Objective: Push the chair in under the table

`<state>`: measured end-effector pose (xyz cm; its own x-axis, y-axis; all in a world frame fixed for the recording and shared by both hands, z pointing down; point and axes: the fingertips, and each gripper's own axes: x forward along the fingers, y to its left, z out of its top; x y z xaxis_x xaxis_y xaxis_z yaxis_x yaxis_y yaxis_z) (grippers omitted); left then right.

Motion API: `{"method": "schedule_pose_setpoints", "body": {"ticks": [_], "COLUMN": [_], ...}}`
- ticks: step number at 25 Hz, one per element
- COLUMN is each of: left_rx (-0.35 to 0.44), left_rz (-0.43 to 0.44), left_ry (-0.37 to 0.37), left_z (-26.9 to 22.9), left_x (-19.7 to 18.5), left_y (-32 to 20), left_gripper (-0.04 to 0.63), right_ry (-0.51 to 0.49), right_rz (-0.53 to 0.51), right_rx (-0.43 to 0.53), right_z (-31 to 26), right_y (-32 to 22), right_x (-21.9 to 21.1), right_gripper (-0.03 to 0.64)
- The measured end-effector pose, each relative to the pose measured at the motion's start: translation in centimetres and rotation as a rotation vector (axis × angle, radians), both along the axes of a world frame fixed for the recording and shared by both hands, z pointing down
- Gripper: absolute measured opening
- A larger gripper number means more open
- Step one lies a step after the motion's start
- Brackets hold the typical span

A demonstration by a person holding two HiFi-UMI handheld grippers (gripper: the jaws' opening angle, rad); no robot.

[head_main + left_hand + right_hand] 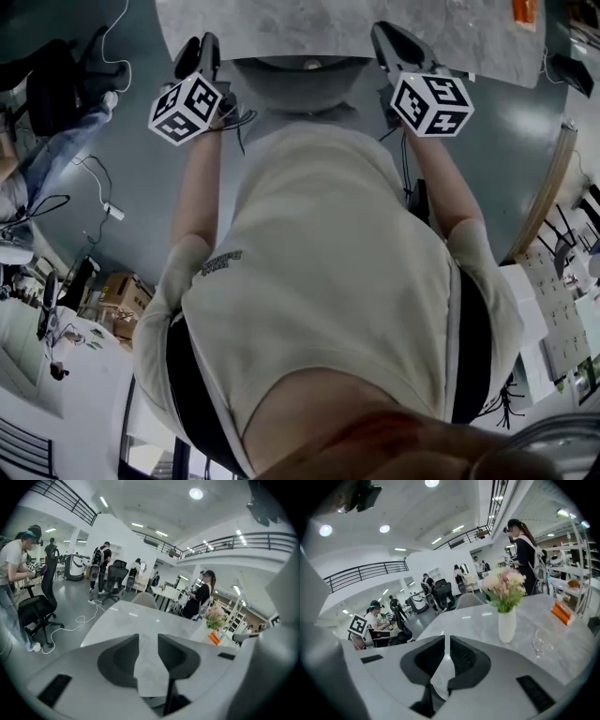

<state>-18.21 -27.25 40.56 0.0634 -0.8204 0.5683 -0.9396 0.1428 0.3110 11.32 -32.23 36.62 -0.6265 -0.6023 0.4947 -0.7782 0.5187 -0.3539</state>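
Chair [302,86] dead ahead, between the 2 grippers! Nearest in, the person's pale shirt [328,281] fills the head view. Then the left gripper [148,644], jaws parted and empty, and the right gripper [447,644], jaws all but pinched together on nothing. Just past them the grey shell sits partly under the edge of the marble surface [441,37], with its rounded rim showing on the near side. It looks about home. That moulded shell looks stiff, smooth, slippery and fairly light, so I'd press on the rim, 1 gripper each side. Farther off, a vase [507,625] of flowers and a glass [540,641] stand on the surface, with people beyond.
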Motion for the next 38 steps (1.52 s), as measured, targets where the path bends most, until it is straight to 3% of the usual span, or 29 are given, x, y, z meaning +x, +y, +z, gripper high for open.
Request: {"method": "schedule_pose_setpoints", "body": {"ticks": [6, 10, 13, 19, 28, 32, 38], "left_rx": [0.278, 0.445, 0.517, 0.610, 0.728, 0.744, 0.780], "left_rz": [0.014, 0.087, 0.143, 0.231, 0.282, 0.296, 0.314], "left_ry": [0.061, -0.039, -0.122, -0.243, -0.297, -0.267, -0.355], "left_z": [-10.8, -18.0, -21.6, -25.6, -30.7, -31.5, -32.2], "left_x": [0.9, 2.4, 3.3, 4.4, 4.8, 5.0, 5.4], "left_y": [-1.7, -2.1, -1.5, -0.2, 1.8, 2.5, 3.4], "left_gripper": [0.104, 0.104, 0.104, 0.104, 0.104, 0.104, 0.104], "right_ry": [-0.053, -0.093, -0.108, -0.125, -0.157, -0.178, -0.155], "right_rz": [-0.056, -0.066, -0.070, -0.058, -0.033, -0.037, -0.036], "right_rx": [0.179, 0.267, 0.341, 0.461, 0.570, 0.594, 0.636], "right_z": [-8.1, -12.4, -15.7, -20.8, -25.9, -27.2, -28.1], "right_y": [0.0, 0.6, 1.2, 2.6, 4.6, 5.4, 6.2], "right_x": [-2.4, -3.3, -4.2, -5.1, -6.4, -6.5, -6.6], "right_gripper": [0.040, 0.040, 0.040, 0.037, 0.025, 0.015, 0.009]}}
